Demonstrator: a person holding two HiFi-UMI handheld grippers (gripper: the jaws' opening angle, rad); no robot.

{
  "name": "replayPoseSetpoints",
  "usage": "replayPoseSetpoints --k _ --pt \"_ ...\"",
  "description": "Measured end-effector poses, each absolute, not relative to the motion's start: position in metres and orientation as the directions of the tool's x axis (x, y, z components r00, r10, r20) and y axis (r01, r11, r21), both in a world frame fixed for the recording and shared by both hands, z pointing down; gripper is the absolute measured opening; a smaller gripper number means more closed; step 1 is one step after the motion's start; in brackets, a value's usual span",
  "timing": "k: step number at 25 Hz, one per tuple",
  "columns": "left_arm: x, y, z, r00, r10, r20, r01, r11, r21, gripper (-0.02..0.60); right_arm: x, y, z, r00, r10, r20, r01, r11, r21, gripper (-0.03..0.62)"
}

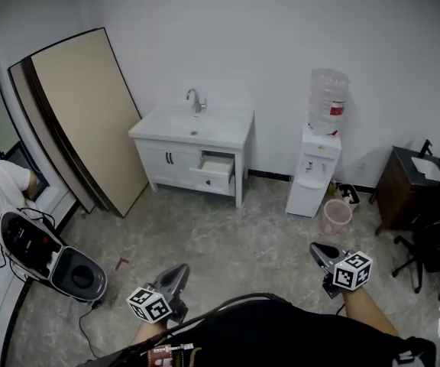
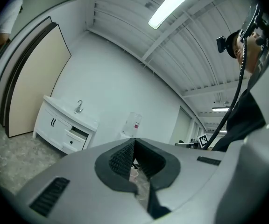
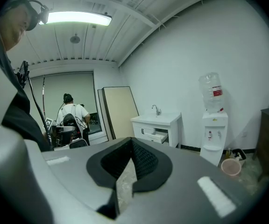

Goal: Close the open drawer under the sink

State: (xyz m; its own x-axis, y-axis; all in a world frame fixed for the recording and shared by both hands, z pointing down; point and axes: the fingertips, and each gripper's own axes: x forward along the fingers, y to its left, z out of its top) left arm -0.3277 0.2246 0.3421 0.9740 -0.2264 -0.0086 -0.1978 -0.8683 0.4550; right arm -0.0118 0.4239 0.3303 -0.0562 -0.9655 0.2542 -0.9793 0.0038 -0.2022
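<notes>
You are standing on a speckled grey floor [image 1: 235,243] in a white-walled room, with both tools held out low in front of you. Your left gripper [image 1: 182,270] is clenched, its dark ribbed pads meeting at the tip with nothing between them, as its own view [image 2: 133,142] shows. Your right gripper [image 1: 316,248] is clenched too, empty, with its pads together at the tip [image 3: 130,141]. The two are well apart, and both point across the open floor towards the far wall.

To your left on the floor sits a grey and black machine [image 1: 48,254], with a person in a white top [image 1: 2,193] just beyond it at the frame's edge. Further ahead on the right, a pink bin [image 1: 334,216] stands just beside a white water dispenser [image 1: 315,170] that carries a clear bottle. A dark cabinet [image 1: 403,186] stands to the right of those.

Against the far wall [image 1: 266,37] stands the white sink cabinet [image 1: 193,132], with a faucet [image 1: 196,99] at the back of its basin. The drawer [image 1: 214,170] is on the cabinet's right side, just under the countertop, and it is pulled out, well clear of both grippers. Large beige boards [image 1: 90,121] lean on the wall left of the cabinet.
</notes>
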Motion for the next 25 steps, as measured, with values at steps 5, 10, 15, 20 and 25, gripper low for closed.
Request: replayPoseSetpoints --k 5,10,15,20,25 --pt "-0.326 0.171 0.355 0.981 -0.194 0.006 -0.175 -0.869 0.463 -0.008 -0.019 0.377 0.340 -0.034 -0.963 0.266 -0.978 -0.023 -0.209 0.002" --pt "-0.317 0.133 0.361 0.981 -0.196 0.016 -0.179 -0.857 0.483 -0.008 -0.013 0.346 0.353 -0.036 -0.953 0.300 -0.974 -0.034 -0.225 0.002" --pt "-0.294 0.110 0.373 0.978 -0.207 0.038 -0.199 -0.847 0.493 -0.008 0.018 0.316 0.363 -0.046 -0.952 0.303 -0.969 -0.031 -0.245 0.002" --pt "-0.260 0.086 0.371 0.960 -0.275 0.059 -0.271 -0.846 0.459 -0.008 0.064 0.274 0.371 -0.115 -0.951 0.285 -0.964 0.039 -0.261 0.002" --pt "-0.213 0.059 0.349 0.919 -0.394 0.023 -0.363 -0.821 0.441 -0.008 0.138 0.230 0.365 -0.188 -0.948 0.255 -0.958 0.120 -0.261 0.002"
